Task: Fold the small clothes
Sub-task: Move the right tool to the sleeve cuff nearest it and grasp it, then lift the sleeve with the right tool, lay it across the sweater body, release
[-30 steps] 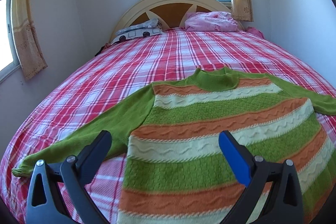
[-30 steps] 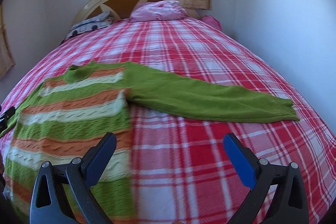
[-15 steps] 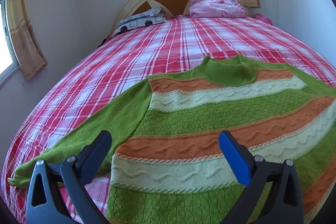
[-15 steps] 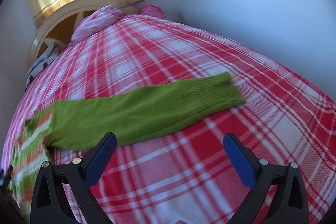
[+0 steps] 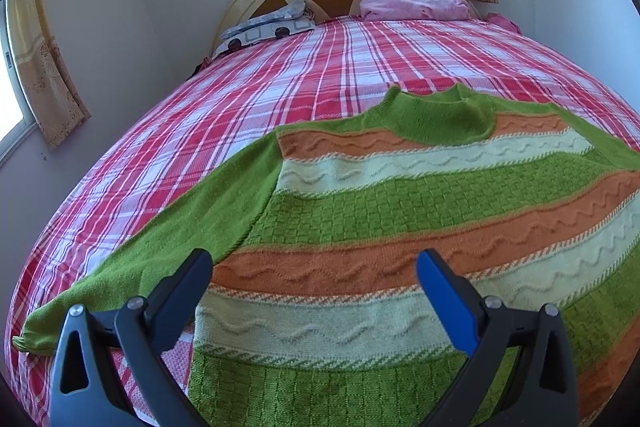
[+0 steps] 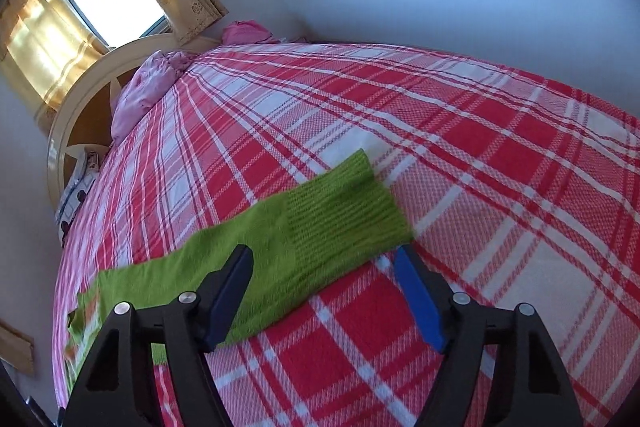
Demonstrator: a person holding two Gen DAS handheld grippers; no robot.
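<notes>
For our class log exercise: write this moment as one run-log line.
step: reach for sleeve | right gripper: closing, cuff between jaws, not gripped | left gripper: open over sweater | bed: sweater flat

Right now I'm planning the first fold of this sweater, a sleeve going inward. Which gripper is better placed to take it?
Right. The right gripper has just been closing, open jaws straddling the sleeve cuff. The left gripper hangs open over the sweater body, gripping nothing.

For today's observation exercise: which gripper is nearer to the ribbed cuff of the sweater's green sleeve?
Right. The right gripper straddles that ribbed cuff, jaws closing, not yet gripping. The left gripper hovers over the sweater's striped body.
</notes>
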